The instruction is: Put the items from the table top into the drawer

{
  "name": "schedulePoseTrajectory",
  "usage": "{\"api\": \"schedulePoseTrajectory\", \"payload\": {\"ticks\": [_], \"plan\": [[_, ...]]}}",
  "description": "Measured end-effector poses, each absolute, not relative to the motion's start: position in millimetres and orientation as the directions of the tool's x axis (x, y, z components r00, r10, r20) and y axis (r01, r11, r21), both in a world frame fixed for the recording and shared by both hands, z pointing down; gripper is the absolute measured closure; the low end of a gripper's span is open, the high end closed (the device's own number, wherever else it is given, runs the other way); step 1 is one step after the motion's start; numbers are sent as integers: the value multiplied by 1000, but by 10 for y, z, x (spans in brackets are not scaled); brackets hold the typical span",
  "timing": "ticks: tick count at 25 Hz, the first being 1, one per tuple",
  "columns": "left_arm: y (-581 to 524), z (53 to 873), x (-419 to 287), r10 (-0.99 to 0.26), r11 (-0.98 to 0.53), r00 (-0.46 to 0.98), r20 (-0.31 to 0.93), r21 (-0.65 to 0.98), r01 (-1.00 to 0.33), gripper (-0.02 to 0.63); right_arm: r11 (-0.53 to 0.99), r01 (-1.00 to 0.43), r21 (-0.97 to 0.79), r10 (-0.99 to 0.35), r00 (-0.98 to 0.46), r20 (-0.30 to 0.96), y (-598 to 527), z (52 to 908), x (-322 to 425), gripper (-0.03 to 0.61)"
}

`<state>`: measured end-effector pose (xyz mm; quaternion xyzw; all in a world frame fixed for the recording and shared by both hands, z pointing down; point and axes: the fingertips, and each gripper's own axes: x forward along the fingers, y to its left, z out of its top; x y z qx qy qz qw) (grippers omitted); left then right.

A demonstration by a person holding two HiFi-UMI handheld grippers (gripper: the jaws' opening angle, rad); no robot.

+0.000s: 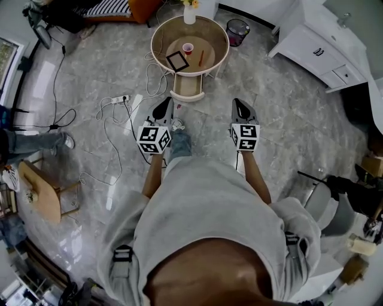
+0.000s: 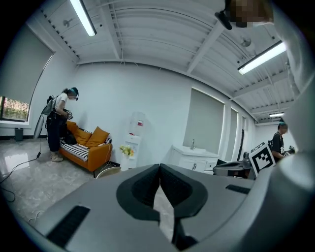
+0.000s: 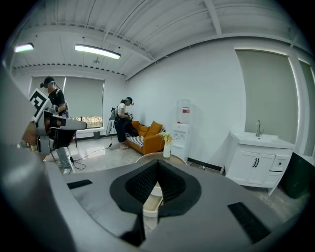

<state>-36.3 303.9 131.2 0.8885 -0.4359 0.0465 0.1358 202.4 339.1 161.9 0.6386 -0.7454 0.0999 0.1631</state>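
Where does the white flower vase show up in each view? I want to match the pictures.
Head view: white flower vase at top centre, on the round table's far rim.
Left gripper view: vase left of centre, low, against the white wall.
Right gripper view: vase near the picture's centre.
Shared landmark: the orange sofa, left of the vase in all three.

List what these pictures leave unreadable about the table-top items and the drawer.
- Head view: thin red stick and black-framed square on the round table are too small to identify.
- Head view: drawer is too small to show whether anything lies inside.
- Left gripper view: the left tongs' body hides nearly all of the table.
- Right gripper view: the right tongs cover the table top; only its rim and the vase show.
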Motion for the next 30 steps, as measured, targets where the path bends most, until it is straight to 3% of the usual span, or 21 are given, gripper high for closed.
{"api": "schedulePoseTrajectory", "payload": {"ticks": [17,30], "plan": [[1031,1064,-937,-740,-617,652,167,216,-756,598,122,-988,100,-933,-80,352,1473,1282,1474,555],[181,1111,-1207,-714,-648,682,157,219,-729,598,67,-992,104,-939,-27,344,711,1323,1240,555]]}}
